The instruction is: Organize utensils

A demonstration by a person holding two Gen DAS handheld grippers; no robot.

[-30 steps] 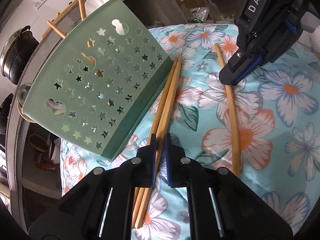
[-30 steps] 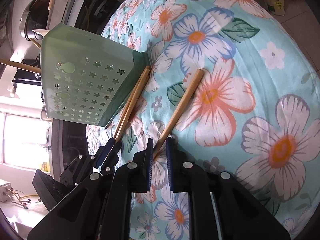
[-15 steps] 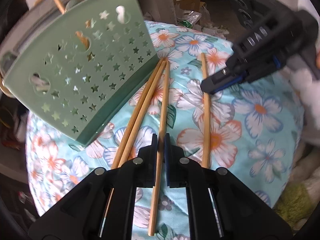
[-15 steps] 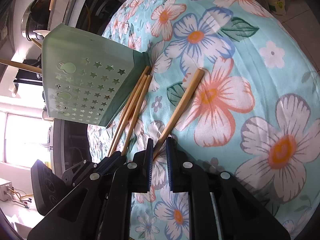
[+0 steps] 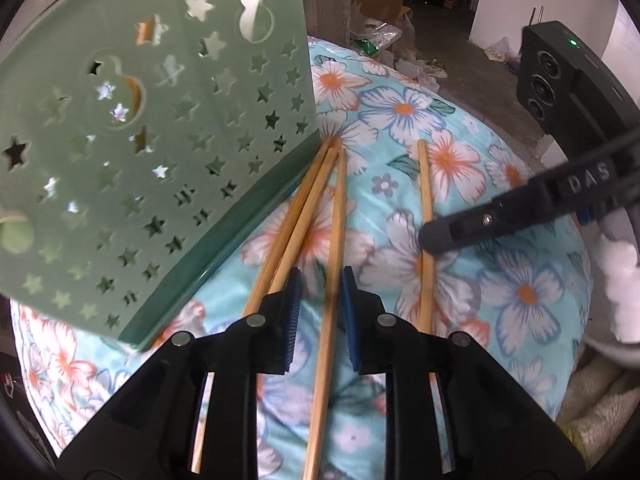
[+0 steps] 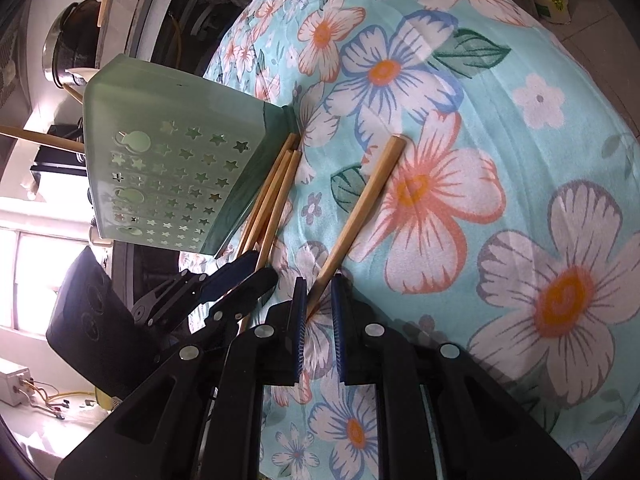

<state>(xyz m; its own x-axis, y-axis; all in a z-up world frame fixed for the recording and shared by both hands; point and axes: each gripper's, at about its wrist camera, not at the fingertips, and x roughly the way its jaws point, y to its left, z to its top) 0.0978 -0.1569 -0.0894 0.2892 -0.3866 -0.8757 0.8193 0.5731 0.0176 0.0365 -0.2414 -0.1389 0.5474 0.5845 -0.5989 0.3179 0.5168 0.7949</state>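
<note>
A pale green holder (image 5: pixel 140 160) with star holes stands tilted on the floral cloth, also in the right wrist view (image 6: pixel 172 120). Two wooden chopsticks (image 5: pixel 296 208) lie against its dark base. A third chopstick (image 5: pixel 336 220) lies between the jaws of my left gripper (image 5: pixel 320 280), which are opening, with a gap on each side of it. A fourth chopstick (image 6: pixel 360 208) lies apart to the right. Its thin end sits between the pads of my right gripper (image 6: pixel 318 292), with a gap beside it. One of that gripper's fingers (image 5: pixel 472 228) crosses this chopstick (image 5: pixel 424 184). The left gripper (image 6: pixel 260 268) shows beside the holder.
The floral cloth (image 5: pixel 520 292) covers a rounded top that drops away on all sides. More sticks poke out of the holder's top. Dark pots (image 6: pixel 68 52) stand behind it. Cardboard and bags (image 5: pixel 380 4) litter the floor beyond. Something white and fluffy (image 5: pixel 616 264) is at the right edge.
My left gripper swung one chopstick away from the other two beside the holder, then its jaws parted off it. The right gripper and its chopstick have not moved.
</note>
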